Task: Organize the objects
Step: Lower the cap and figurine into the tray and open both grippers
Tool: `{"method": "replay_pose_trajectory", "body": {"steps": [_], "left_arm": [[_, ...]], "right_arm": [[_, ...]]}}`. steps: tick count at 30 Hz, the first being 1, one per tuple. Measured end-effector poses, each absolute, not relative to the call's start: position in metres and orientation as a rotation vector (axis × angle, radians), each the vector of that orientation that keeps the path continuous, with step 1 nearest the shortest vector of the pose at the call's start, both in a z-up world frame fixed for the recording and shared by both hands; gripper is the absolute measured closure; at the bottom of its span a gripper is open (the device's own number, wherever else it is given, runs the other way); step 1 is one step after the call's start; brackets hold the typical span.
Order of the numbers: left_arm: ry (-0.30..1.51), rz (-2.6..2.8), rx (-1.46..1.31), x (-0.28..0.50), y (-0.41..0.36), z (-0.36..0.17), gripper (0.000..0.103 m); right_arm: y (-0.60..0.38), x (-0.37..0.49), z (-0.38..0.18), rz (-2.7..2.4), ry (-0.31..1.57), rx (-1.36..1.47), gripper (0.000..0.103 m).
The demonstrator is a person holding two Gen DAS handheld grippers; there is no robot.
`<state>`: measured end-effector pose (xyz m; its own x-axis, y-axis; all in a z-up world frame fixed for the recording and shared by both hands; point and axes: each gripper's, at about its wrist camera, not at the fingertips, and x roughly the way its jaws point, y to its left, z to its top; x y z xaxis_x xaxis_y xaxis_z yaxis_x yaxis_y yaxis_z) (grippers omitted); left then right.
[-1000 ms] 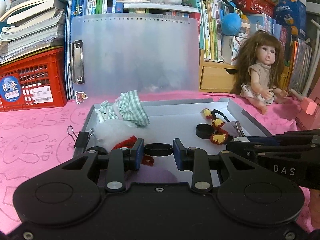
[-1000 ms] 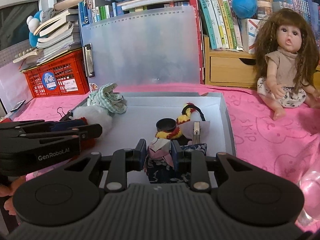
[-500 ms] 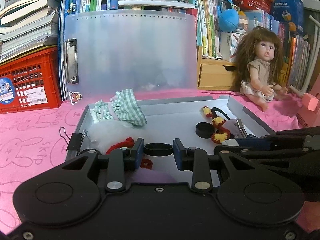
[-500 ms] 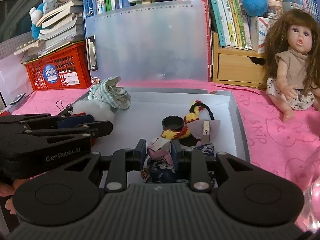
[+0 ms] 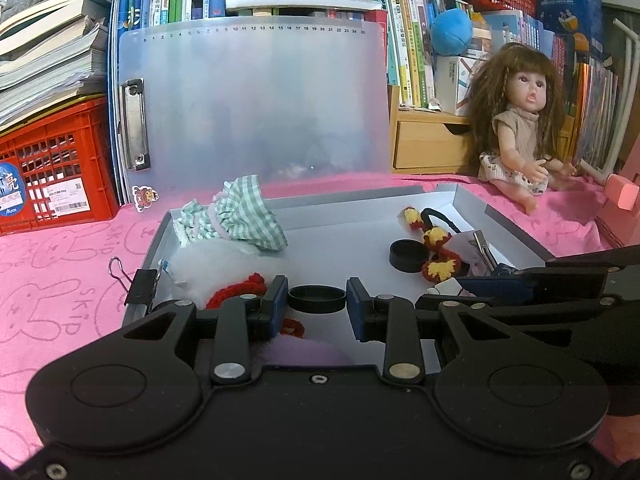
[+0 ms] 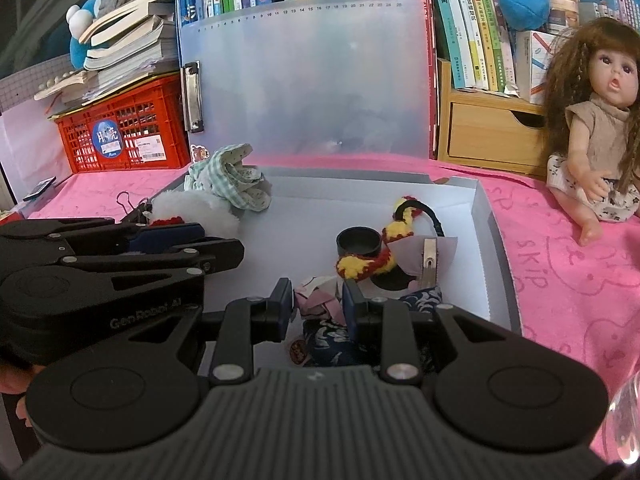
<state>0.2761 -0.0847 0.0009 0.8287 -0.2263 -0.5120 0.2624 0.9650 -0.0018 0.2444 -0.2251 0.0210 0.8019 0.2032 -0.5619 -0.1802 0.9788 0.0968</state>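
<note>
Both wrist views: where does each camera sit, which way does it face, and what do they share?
Left wrist: sits behind the left gripper, facing forward and down over the grey tray; the gripper is shut on a black ring, right gripper entering at right.
Right wrist: sits behind the right gripper, same heading; it grips a pink folded piece, left gripper entering at left.
Shared: tray, black cap, doll.

You had a soft pink cloth (image 5: 60,264) under a smooth grey tray (image 5: 516,236). The little black cap (image 5: 317,299) looked like matt plastic. The green checked dress (image 5: 236,216) was cloth, the red trim (image 5: 236,290) was rough yarn, and the clip (image 6: 430,258) was shiny metal.
</note>
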Motion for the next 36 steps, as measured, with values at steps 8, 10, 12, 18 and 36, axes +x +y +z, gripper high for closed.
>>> {"method": "replay_pose_trajectory", "body": {"steps": [8,10,12,18,36], "left_arm": [[0.535,-0.259,0.069,0.276,-0.084,0.001,0.073],[0.537,-0.26,0.07,0.276,-0.084,0.001,0.073],[0.54,-0.262,0.071,0.276,-0.085,0.001,0.073],[0.54,-0.259,0.067,0.275,-0.086,0.002,0.07],[0.525,-0.247,0.063,0.259,-0.082,0.014,0.052]], "right_arm": [[-0.225,0.244,0.021,0.205,0.607,0.039,0.071],[-0.225,0.244,0.021,0.205,0.606,0.04,0.071],[-0.225,0.244,0.021,0.205,0.605,0.044,0.069],[-0.227,0.241,0.023,0.207,0.6,0.05,0.068],[-0.233,0.23,0.033,0.173,0.586,0.075,0.057]]}}
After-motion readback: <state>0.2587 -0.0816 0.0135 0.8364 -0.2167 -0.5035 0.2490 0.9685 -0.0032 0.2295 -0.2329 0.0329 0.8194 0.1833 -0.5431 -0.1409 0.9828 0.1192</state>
